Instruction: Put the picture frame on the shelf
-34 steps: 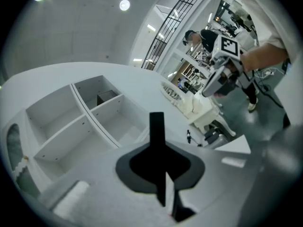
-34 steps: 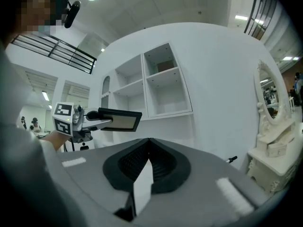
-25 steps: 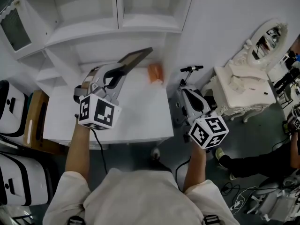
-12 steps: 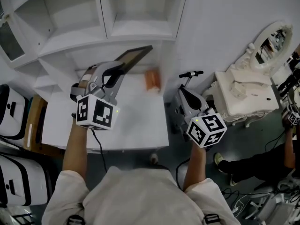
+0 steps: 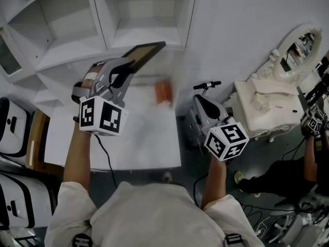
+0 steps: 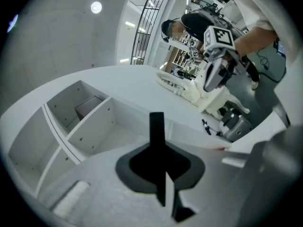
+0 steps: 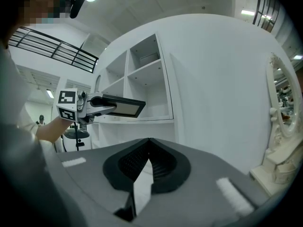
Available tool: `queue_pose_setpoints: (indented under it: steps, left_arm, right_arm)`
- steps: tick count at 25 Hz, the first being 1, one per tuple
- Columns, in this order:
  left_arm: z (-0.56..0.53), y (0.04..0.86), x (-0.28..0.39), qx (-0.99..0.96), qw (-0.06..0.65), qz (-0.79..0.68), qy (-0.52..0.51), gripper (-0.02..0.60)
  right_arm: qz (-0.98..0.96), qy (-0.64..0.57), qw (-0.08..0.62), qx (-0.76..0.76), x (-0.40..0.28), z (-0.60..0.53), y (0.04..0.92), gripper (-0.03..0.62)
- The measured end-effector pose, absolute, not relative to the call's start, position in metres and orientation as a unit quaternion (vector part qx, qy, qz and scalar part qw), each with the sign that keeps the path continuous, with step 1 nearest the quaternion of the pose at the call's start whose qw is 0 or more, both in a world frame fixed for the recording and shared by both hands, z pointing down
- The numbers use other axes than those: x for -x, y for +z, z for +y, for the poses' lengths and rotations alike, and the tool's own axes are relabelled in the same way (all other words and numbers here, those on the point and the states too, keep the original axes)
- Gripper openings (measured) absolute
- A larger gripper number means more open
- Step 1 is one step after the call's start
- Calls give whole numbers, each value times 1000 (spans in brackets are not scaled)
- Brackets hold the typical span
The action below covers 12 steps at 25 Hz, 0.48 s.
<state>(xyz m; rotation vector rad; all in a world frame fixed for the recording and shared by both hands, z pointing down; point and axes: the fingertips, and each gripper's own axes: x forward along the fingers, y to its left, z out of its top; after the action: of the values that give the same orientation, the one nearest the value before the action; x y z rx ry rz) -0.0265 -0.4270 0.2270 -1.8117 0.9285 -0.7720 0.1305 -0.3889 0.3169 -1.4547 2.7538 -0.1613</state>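
We had raised our left gripper (image 5: 129, 67) higher than a second before, its jaws clenched on the picture frame (image 5: 147, 52), which was tilted just before the white shelf (image 5: 140, 36), while our right gripper (image 5: 199, 103) hung closed and empty.

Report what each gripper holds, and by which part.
Left gripper is shut on the dark rectangular picture frame, gripping its near end; right gripper holds nothing.

Cream shirt (image 5: 139, 215); grey left gripper (image 5: 129, 66) and right gripper (image 5: 197, 101) bear black-and-white marker cubes (image 5: 101, 116).
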Motion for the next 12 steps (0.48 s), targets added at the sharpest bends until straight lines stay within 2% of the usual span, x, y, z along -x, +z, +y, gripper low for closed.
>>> queue_pose_setpoints:
  steps: [12]
  left_arm:
    - [-471, 233, 6, 717, 482, 368, -343, 20]
  right_arm:
    - [881, -60, 9, 470, -156, -426, 326, 5]
